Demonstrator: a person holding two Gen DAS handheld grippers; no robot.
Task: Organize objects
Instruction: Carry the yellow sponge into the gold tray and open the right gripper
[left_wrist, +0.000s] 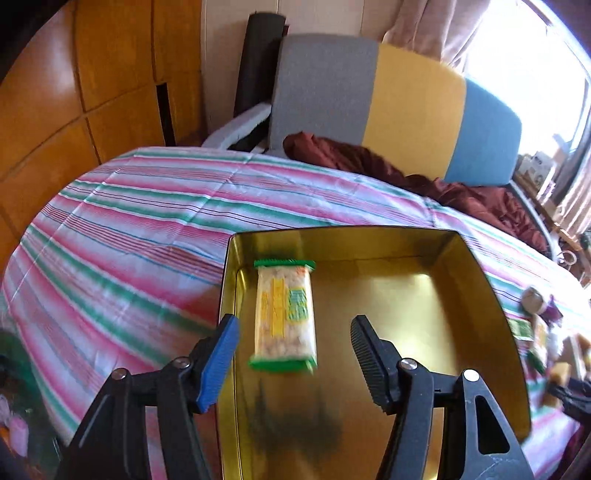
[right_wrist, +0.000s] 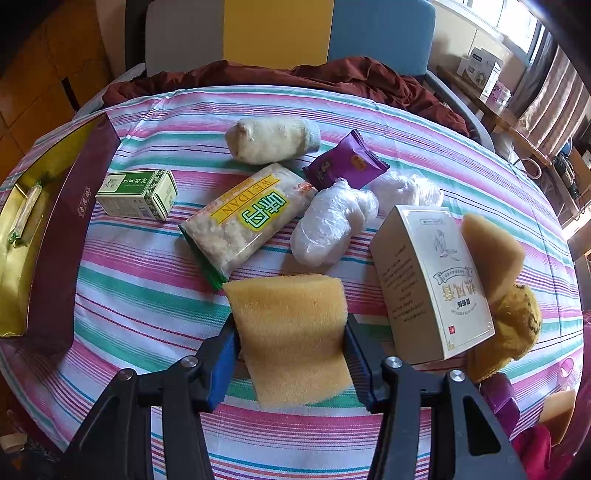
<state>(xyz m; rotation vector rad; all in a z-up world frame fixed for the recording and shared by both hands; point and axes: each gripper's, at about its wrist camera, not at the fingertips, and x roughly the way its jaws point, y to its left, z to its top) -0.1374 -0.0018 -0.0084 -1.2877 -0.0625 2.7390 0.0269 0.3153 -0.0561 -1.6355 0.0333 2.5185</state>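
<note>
Inside gold tin: snack pack (seemingly alone)

Two wrist cameras over a striped bed, both facing the headboard.

The left view looks steeply down, close above the gold tin; the right view sits low and near a spread of packets. Both share the tin, the striped sheet and the headboard.

Home bedroom: striped bedsheet, curtains
</note>
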